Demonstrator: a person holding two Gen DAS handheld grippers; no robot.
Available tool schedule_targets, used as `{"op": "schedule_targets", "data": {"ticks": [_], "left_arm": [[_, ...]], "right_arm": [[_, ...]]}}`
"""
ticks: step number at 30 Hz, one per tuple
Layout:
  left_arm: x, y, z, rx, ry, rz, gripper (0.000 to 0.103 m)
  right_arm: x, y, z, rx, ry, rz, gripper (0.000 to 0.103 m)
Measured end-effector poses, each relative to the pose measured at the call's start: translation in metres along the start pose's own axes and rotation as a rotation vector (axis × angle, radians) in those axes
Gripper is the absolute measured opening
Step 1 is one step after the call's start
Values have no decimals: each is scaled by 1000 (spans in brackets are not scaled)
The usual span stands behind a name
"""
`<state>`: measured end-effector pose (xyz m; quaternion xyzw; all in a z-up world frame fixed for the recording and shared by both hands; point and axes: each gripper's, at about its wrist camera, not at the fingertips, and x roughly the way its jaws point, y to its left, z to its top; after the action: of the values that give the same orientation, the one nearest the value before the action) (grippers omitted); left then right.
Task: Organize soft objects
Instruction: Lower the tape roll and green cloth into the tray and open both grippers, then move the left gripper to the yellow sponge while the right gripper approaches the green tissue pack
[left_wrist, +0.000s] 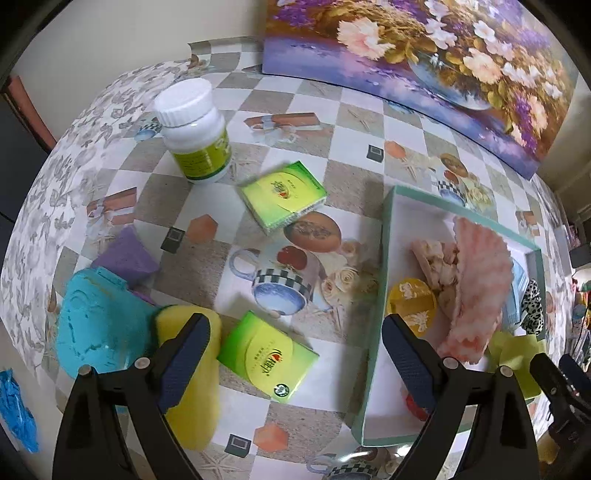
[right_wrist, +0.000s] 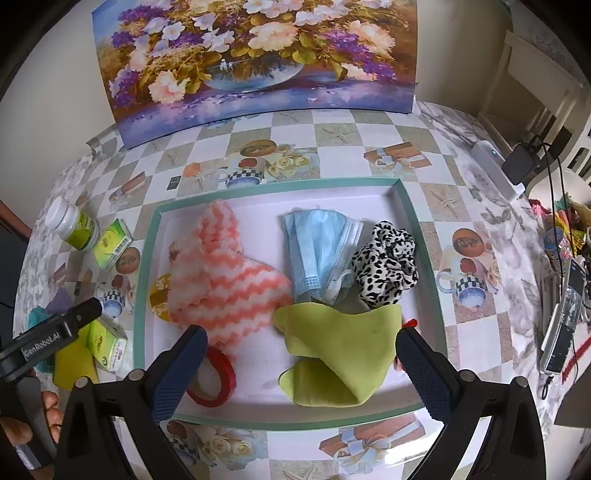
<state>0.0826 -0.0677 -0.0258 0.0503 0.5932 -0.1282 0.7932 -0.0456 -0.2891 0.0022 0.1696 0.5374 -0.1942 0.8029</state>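
You are holding your right gripper (right_wrist: 299, 354) spread wide over the green cloth (right_wrist: 332, 354) lying in the teal-rimmed tray (right_wrist: 419, 229) (its near fold is hiding something red), while your left gripper (left_wrist: 295, 339), also spread and empty, is hanging above a green carton (left_wrist: 267, 356), its left finger covering part of the yellow sponge (left_wrist: 195, 387).

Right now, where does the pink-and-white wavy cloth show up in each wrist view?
Left wrist view: the pink-and-white cloth stands at the right, inside the teal-rimmed tray, above the right finger.
Right wrist view: the cloth lies left of centre in the tray, beside the blue face mask.
Shared landmark: the flower painting at the table's back.
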Motion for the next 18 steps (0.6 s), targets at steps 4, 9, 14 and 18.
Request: {"op": "schedule_targets", "data": {"ticks": [4,9,14,18], "left_arm": [[-4,4,3,2,2,-22,94],[-12,6,6,33,-23,23,94],[-22,20,11,17,-52,37,94],[-26,30,13,-7,-57,20,94]], "right_arm": [[-5,10,0,-13,-16,39,103],[-11,24,0,-32,-38,69,103],[-11,30,-1,-36,-35,70,103],[-13,37,-1,-46,-39,74,103]]}}
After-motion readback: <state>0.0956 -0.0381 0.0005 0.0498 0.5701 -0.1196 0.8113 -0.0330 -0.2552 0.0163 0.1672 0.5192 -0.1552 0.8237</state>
